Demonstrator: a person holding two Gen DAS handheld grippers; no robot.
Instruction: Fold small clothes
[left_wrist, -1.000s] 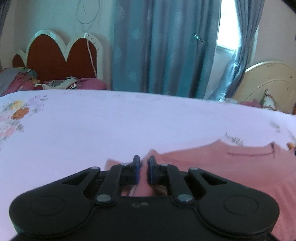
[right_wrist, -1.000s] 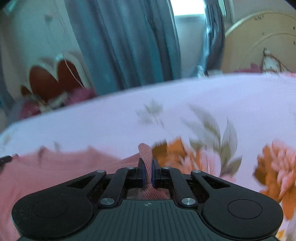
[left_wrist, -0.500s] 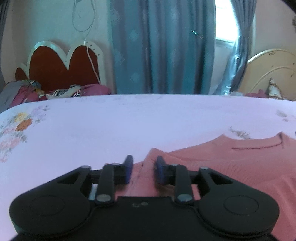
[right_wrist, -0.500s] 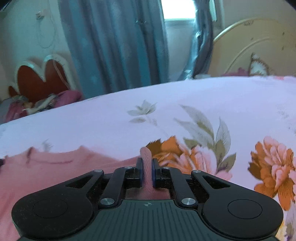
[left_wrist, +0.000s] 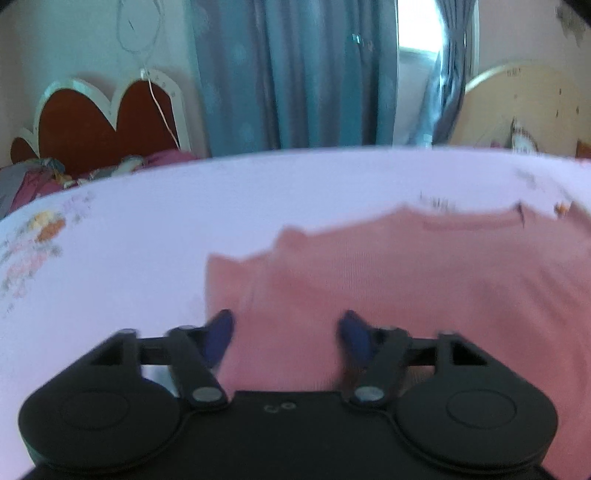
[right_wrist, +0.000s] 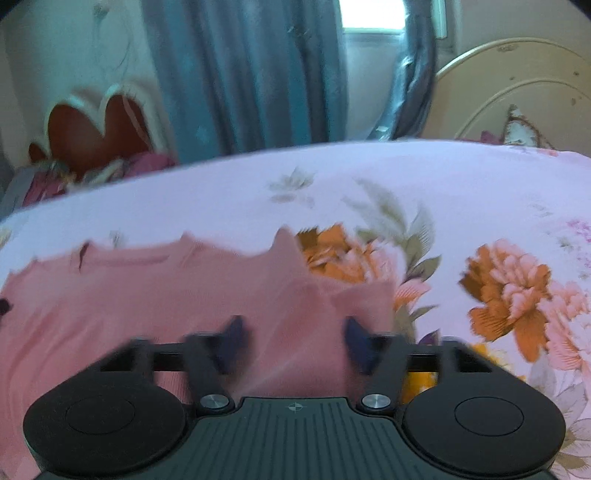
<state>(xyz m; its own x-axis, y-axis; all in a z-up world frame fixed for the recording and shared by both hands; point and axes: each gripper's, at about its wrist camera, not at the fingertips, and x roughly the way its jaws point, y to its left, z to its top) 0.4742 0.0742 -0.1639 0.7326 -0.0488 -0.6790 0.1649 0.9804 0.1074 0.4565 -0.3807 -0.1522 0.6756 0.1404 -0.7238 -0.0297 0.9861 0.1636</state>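
A small pink knit top (left_wrist: 424, 280) lies flat on the pale floral bedsheet (left_wrist: 147, 229), its neckline toward the far side. My left gripper (left_wrist: 286, 326) is open above the top's left sleeve end, holding nothing. In the right wrist view the same top (right_wrist: 166, 295) spreads to the left, with its right sleeve end (right_wrist: 362, 299) under my right gripper (right_wrist: 293, 332), which is open and empty. Both views are motion-blurred.
The sheet carries large orange and pink flower prints (right_wrist: 517, 302) at the right. A red scalloped headboard (left_wrist: 99, 122) with a heap of clothes (left_wrist: 44, 177) stands at the far left. Blue curtains (left_wrist: 295, 74) and a cream headboard (left_wrist: 524, 107) lie beyond the bed.
Both grippers were shut on the sleeve ends a second ago. The left opened first, then the right; both let go, and the top now lies flat on the sheet.
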